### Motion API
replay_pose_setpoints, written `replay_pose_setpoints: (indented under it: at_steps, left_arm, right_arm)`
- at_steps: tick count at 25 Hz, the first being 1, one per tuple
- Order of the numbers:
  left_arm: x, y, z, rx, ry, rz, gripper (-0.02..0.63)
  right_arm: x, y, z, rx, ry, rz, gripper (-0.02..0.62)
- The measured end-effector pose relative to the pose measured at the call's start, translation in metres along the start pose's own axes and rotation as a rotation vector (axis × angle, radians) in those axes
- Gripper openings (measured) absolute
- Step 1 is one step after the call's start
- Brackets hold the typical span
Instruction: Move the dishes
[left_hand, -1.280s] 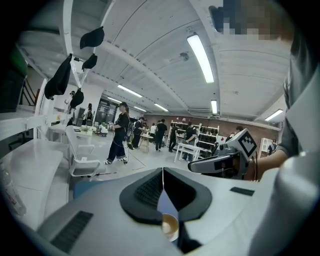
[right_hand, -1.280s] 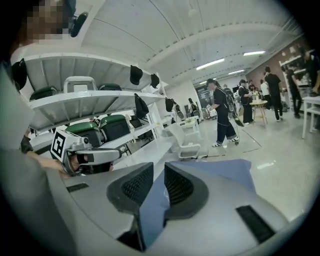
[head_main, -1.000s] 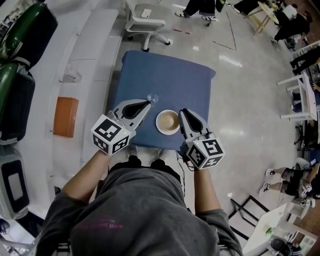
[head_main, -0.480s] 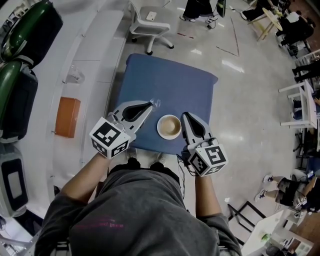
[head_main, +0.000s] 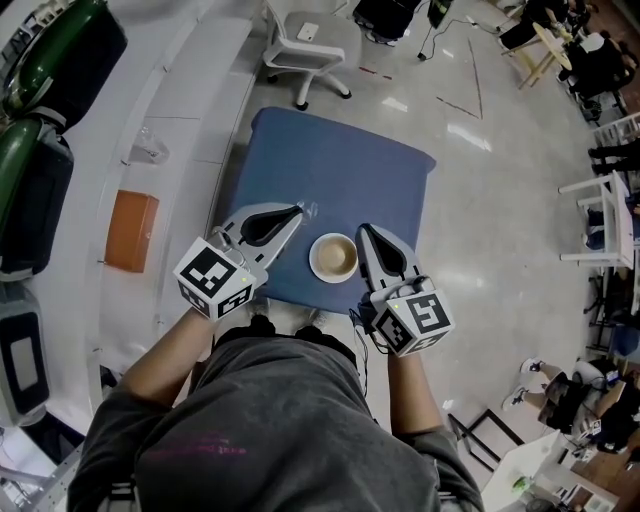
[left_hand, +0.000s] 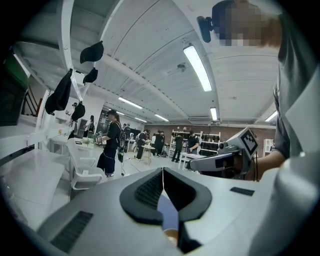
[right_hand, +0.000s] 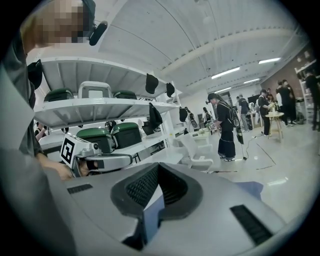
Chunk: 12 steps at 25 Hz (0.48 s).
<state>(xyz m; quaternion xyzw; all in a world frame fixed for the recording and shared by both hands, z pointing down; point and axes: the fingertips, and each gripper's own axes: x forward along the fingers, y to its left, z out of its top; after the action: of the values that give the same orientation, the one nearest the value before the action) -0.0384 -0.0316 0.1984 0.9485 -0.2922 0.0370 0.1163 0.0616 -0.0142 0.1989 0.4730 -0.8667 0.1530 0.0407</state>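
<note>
Blue surface (head_main: 340, 170). Left tongs (head_main: 298, 209) above its near left part, closed, gripping nothing. Right tongs (head_main: 364, 230) above its near right part, just closed, empty. Tan bowl (head_main: 334, 257) sits at its near edge.

The person wears a grey short-sleeved T-shirt (head_main: 270, 430) with faint pink print. The left claw (head_main: 299, 209) and right claw (head_main: 362, 229) are pale grey shells with black ribbed pads — each bears a cube of black-and-white square markers.
</note>
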Motion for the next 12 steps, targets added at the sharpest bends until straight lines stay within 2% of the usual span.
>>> replay_pose_setpoints:
  at_steps: [12]
  left_arm:
    - [0.019,-0.008,0.004,0.001,-0.011,0.016,0.003]
  right_arm:
    - [-0.002,-0.019,0.002,0.001,-0.004,0.012,0.003]
